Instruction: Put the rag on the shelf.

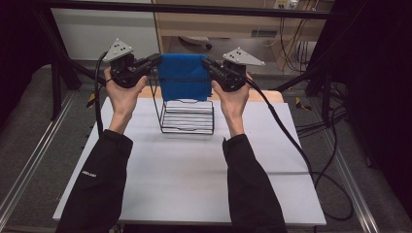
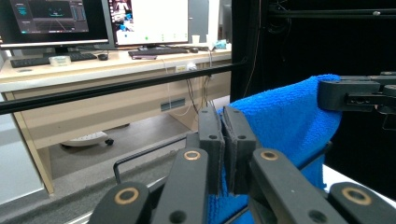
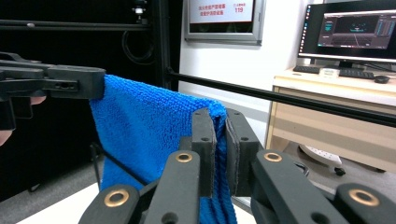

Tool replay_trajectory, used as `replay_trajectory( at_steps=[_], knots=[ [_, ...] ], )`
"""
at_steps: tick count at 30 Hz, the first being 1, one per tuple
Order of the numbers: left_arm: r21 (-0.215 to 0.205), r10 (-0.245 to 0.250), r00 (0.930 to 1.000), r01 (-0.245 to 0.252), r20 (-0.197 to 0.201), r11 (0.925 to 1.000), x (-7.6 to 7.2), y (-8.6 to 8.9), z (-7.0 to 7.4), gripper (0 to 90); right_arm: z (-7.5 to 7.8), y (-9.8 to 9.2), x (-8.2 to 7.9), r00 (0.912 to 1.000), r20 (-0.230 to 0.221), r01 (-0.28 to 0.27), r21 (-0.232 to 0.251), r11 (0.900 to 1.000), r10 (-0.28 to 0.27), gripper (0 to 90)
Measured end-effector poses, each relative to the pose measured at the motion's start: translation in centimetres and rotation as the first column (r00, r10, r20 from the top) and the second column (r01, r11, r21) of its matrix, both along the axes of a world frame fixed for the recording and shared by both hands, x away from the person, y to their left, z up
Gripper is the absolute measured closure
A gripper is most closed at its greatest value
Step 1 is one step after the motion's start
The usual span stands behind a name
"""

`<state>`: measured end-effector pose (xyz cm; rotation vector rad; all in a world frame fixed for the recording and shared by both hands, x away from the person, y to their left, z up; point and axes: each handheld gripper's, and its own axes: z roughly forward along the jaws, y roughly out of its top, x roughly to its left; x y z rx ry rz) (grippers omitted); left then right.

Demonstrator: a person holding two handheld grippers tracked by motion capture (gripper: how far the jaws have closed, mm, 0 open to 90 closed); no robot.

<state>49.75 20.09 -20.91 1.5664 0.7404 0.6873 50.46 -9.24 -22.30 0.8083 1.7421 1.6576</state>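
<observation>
A blue towel (image 1: 183, 76) hangs stretched between my two grippers, just above a black wire rack (image 1: 187, 116) on the white table. My left gripper (image 1: 156, 60) is shut on the towel's left top corner, and my right gripper (image 1: 206, 62) is shut on its right top corner. In the left gripper view the black jaws pinch the blue towel (image 2: 289, 116), and my left gripper (image 2: 225, 149) has the other gripper's jaws at the far corner. In the right gripper view my right gripper (image 3: 220, 149) clamps the towel (image 3: 149, 130) the same way. The towel's lower edge drapes into the rack's top.
The white table (image 1: 194, 179) lies below with open surface in front of the rack. A black frame bar (image 1: 194, 8) crosses behind the towel. Cables trail off the table's right side (image 1: 311, 160). A desk with monitors (image 2: 93, 18) stands beyond.
</observation>
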Motion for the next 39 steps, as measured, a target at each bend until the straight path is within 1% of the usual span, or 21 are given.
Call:
replay_trajectory(
  at_steps=[4,6,8,9,12,13,15,16,17,20,23,26,31,33,34,36,39],
  knots=[
    [-0.005,-0.008,0.9999,0.008,0.009,1.0,-0.5,0.4,-0.2,86.8,0.0,0.0,-0.7,0.9999,0.003,-0.015,-0.005,1.0,0.015,83.6],
    [-0.005,-0.014,0.9999,0.014,0.004,0.9999,-0.7,0.5,-0.3,86.8,0.0,0.0,-0.9,0.9998,0.004,-0.021,-0.01,1.0,0.021,83.4],
    [0.001,-0.015,0.9999,0.015,0.008,0.9999,-0.9,0.5,-0.4,86.7,-0.1,0.0,-1.0,0.9997,-0.005,-0.025,-0.017,1.0,0.025,83.3],
    [-0.002,-0.026,0.9996,0.026,0.005,0.9997,-1.0,0.4,-0.5,86.7,-0.2,0.0,-1.1,0.9996,-0.004,-0.028,-0.022,0.999,0.028,83.2],
    [0.023,-0.036,0.9993,0.036,0.005,0.9991,-1.5,0.4,-0.7,86.6,-0.5,-0.1,-1.4,0.9994,-0.011,-0.034,-0.036,0.999,0.033,83.2],
    [0.022,-0.038,0.9993,0.038,0.003,0.999,-1.7,0.3,-0.8,86.5,-0.6,-0.2,-1.4,0.9991,-0.018,-0.039,-0.038,0.999,0.038,83.1],
    [0.037,-0.044,0.999,0.044,-0.001,0.9984,-2.0,0.3,-0.9,86.3,-0.7,-0.3,-1.6,0.9988,-0.026,-0.043,-0.051,0.998,0.042,82.8],
    [0.052,-0.043,0.9991,0.043,0.001,0.9977,-2.2,0.3,-1.0,86.1,-0.8,-0.4,-1.7,0.9985,-0.03,-0.048,-0.059,0.997,0.046,82.5],
    [0.055,-0.045,0.999,0.045,-0.003,0.9975,-2.3,0.2,-1.1,86.1,-0.9,-0.4,-1.8,0.9981,-0.035,-0.054,-0.061,0.997,0.052,82.4],
    [0.074,-0.052,0.9984,0.054,-0.019,0.9958,-2.8,0.2,-1.3,85.9,-1.0,-0.5,-2.1,0.9971,-0.047,-0.064,-0.083,0.994,0.06,82.0],
    [0.079,-0.06,0.9973,0.063,-0.042,0.9949,-3.2,0.3,-1.7,85.5,-1.3,-0.6,-2.4,0.9949,-0.069,-0.079,-0.097,0.992,0.073,81.8],
    [0.082,-0.06,0.9958,0.065,-0.069,0.9945,-3.3,0.4,-2.3,85.1,-1.6,-0.7,-2.5,0.9923,-0.09,-0.093,-0.094,0.991,0.085,81.7],
    [0.099,-0.064,0.992,0.075,-0.109,0.9923,-3.3,0.4,-3.2,84.4,-2.0,-0.7,-2.5,0.9893,-0.106,-0.114,-0.124,0.986,0.101,81.2],
    [0.092,-0.067,0.9896,0.079,-0.127,0.9926,-3.2,0.4,-3.3,83.5,-2.2,-0.8,-2.5,0.9886,-0.11,-0.116,-0.123,0.986,0.102,81.2],
    [0.089,-0.068,0.9876,0.081,-0.142,0.9927,-3.2,0.4,-3.3,82.7,-2.2,-0.8,-2.5,0.9884,-0.113,-0.115,-0.122,0.986,0.102,81.3],
    [0.088,-0.067,0.9861,0.081,-0.152,0.9929,-3.2,0.5,-3.0,79.6,-2.3,-0.7,-2.5,0.9884,-0.115,-0.113,-0.126,0.985,0.099,81.3],
    [0.056,-0.07,0.9851,0.08,-0.157,0.9952,-3.3,0.6,-2.2,71.8,-2.3,-0.7,-2.5,0.9883,-0.116,-0.113,-0.127,0.985,0.098,81.4]
  ],
)
